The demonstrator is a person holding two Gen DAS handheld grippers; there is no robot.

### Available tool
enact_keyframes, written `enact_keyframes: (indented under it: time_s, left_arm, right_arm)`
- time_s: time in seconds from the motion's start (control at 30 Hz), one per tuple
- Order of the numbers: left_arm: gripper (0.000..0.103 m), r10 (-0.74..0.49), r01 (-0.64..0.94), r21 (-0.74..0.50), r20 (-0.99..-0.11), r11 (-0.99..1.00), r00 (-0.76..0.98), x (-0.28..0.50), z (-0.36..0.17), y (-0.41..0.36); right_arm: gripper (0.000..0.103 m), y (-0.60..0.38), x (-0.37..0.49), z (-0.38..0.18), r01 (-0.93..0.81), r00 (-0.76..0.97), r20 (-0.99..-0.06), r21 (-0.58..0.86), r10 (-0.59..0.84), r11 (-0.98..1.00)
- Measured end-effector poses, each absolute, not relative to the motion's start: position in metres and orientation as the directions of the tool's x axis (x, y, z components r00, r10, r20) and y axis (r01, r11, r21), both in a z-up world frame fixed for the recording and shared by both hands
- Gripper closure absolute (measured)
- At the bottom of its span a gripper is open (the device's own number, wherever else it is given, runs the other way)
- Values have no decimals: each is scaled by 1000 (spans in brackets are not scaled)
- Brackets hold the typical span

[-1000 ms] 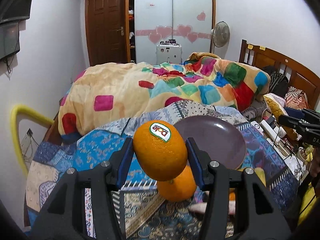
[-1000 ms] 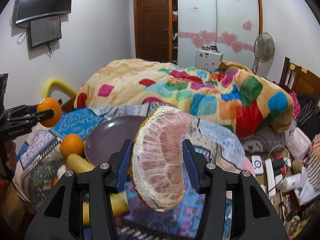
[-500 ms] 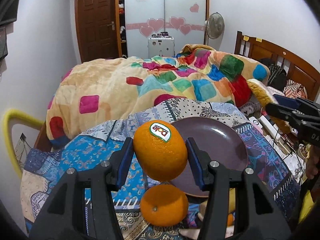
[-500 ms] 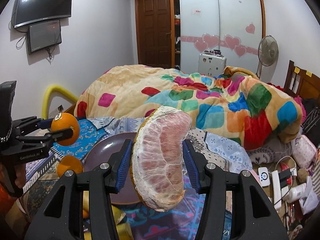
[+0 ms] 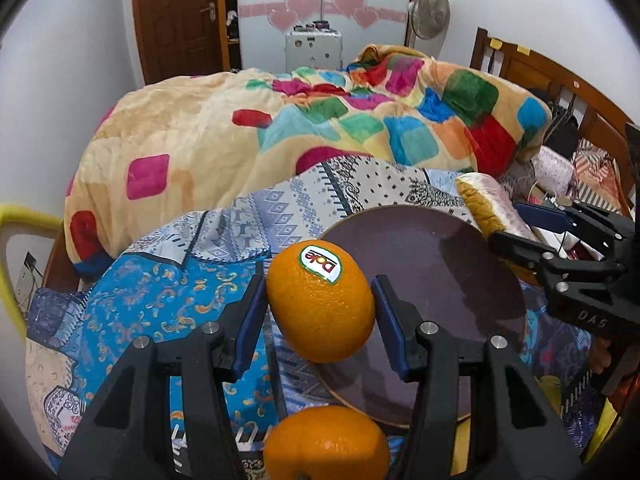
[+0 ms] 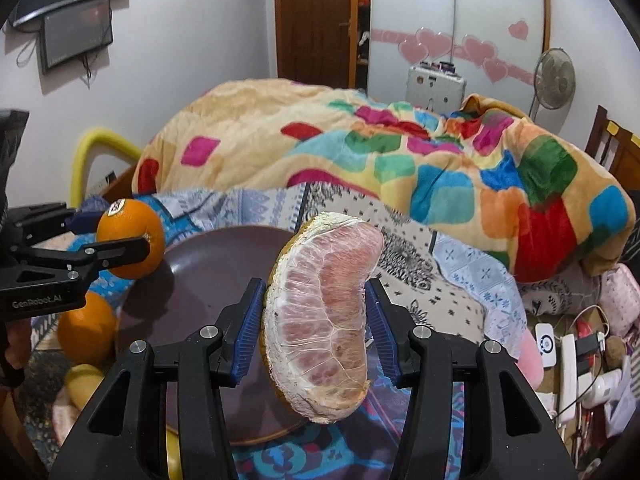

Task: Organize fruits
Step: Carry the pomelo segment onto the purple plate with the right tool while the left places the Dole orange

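Note:
My left gripper point(image 5: 320, 312) is shut on an orange with a Dole sticker point(image 5: 320, 300), held above the left edge of a dark purple plate point(image 5: 440, 280). It also shows in the right wrist view point(image 6: 132, 246). My right gripper point(image 6: 316, 320) is shut on a peeled pomelo wedge point(image 6: 324, 312), held above the plate's right side point(image 6: 208, 264). The wedge's tip shows in the left wrist view point(image 5: 488, 204). A second orange point(image 5: 326, 444) lies on the cloth in front of the plate.
The plate sits on a blue patterned cloth point(image 5: 160, 300) on a bed. A colourful blanket point(image 5: 320, 128) is heaped behind it. Yellow fruit point(image 6: 82, 380) lies at the plate's near-left. Chargers and small items point(image 6: 568, 356) clutter the right side.
Both grippers have moved forward and lower toward the plate, each still holding its fruit. The right gripper has come in closer to the plate's right edge.

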State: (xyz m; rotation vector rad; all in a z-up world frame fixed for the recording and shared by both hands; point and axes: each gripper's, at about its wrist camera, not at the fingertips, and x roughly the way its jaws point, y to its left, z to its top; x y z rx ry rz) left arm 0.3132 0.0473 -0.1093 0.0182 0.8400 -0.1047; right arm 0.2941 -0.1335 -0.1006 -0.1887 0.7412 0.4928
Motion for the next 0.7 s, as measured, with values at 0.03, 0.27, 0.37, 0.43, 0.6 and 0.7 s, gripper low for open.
enact_keyframes:
  time_s: [0.03,0.27,0.37,0.43,0.6,0.7]
  left_arm:
    - [50,-84,105,-19,-748,994,659,316,-111,45]
    - [50,-110,134,-34,-782,990,614,327,-122,38]
    - [50,-113,134,-40,-790,990,602,330,-126,37]
    - [50,-116,137,-41,-789,990,603,330,-126,37]
    - [50,-113,146,-30,-786,989,607,328,-127,36]
    - [48,-111,145,-27,-787,989,608,327,-125,35]
  right_arm:
    - [56,-131,297,-105,-497,623,-697,-3,354,868]
    - [56,-120,308,-122,-514,582,-743,-23,329,857]
    - [56,-117,311,-125,-523,572,-752,-29,326,852]
    - [56,-114,311,-126,-528,567,-759,-35,321,848]
    - [55,-110,312,-131,-534,553,-772,-40,313,845]
    - [55,-110,311,-133,-529,555,-774,-45,305,847]
